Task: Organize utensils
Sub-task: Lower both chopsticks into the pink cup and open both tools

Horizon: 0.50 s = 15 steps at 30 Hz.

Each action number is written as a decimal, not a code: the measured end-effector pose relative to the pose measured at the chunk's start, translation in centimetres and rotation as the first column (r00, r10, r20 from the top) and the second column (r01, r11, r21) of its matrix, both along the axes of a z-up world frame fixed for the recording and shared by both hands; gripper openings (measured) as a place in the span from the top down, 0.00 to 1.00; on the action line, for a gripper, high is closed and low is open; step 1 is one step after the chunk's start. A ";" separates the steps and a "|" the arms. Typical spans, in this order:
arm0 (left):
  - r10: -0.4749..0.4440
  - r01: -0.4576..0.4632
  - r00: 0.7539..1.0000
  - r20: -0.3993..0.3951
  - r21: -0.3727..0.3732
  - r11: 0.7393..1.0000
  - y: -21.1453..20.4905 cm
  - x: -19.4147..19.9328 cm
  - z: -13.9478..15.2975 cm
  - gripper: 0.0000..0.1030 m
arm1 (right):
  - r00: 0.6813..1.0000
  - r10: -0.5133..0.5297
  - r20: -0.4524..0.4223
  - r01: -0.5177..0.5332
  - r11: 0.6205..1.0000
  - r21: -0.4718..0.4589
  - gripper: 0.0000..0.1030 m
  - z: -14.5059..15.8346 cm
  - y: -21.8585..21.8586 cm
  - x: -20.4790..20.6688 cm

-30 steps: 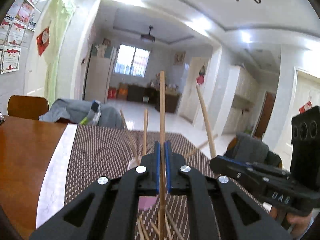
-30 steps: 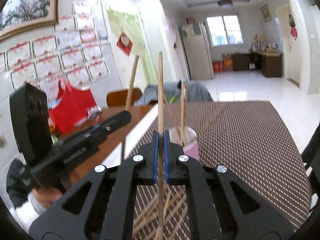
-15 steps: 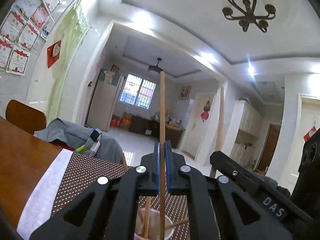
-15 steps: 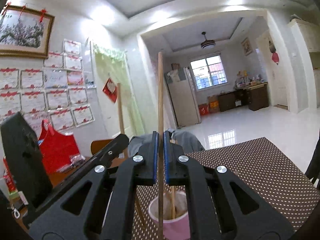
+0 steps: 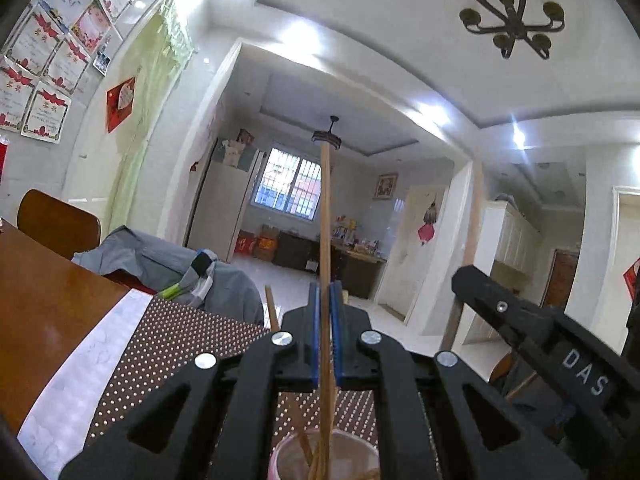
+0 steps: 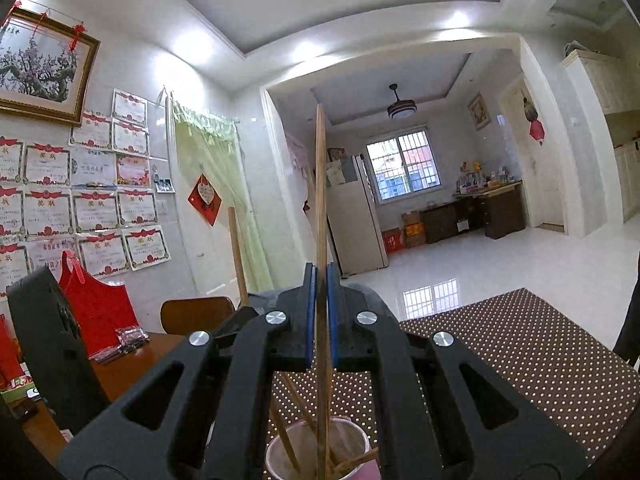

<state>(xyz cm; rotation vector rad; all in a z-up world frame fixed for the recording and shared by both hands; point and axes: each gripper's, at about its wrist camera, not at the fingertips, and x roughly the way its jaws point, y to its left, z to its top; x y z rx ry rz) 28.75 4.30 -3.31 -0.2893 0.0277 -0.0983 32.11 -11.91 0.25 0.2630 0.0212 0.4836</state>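
Two claws, the left claw (image 5: 325, 332) and the right claw (image 6: 319, 320), each pinch one upright chopstick (image 5: 325, 216) (image 6: 320, 184), above one pink cup (image 6: 316, 458) that holds at least four more chopsticks (image 6: 285, 442), on one dotted brown mat (image 6: 532, 364) spread over one bench (image 5: 44, 320).

- My left wrist camera looks level along my tongs, close above the pink cup (image 5: 324, 458).
- My right one does likewise; both share that cup (image 6: 316, 456), the dotted mat (image 5: 176, 344) and the far window (image 6: 402, 166).
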 end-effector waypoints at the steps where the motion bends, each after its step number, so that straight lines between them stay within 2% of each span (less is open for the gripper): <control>1: -0.003 0.004 1.000 -0.013 0.010 1.000 -0.1 0.0 -0.1 0.95 | 1.000 0.003 0.000 -0.003 1.000 -0.001 0.94 -0.1 0.1 -0.1; 5: -0.016 0.017 0.999 -0.052 0.021 1.000 0.0 -0.2 0.0 0.91 | 1.000 0.005 -0.002 -0.005 1.000 -0.015 0.94 -0.1 0.4 -0.3; 6: -0.015 0.016 0.998 -0.060 0.020 1.000 0.0 -0.4 0.0 0.82 | 1.000 0.007 -0.004 -0.007 1.000 -0.018 0.94 -0.2 0.2 -0.4; 7: -0.009 0.011 0.998 -0.065 0.020 1.000 0.1 -0.6 0.1 0.79 | 1.000 0.006 -0.006 -0.006 1.000 -0.021 0.94 -0.3 0.2 -0.6; 15: 0.025 -0.020 0.994 -0.108 0.051 0.999 0.5 -2.7 0.8 0.75 | 1.000 -0.001 -0.023 -0.001 0.998 -0.064 0.94 -0.3 -0.3 -1.6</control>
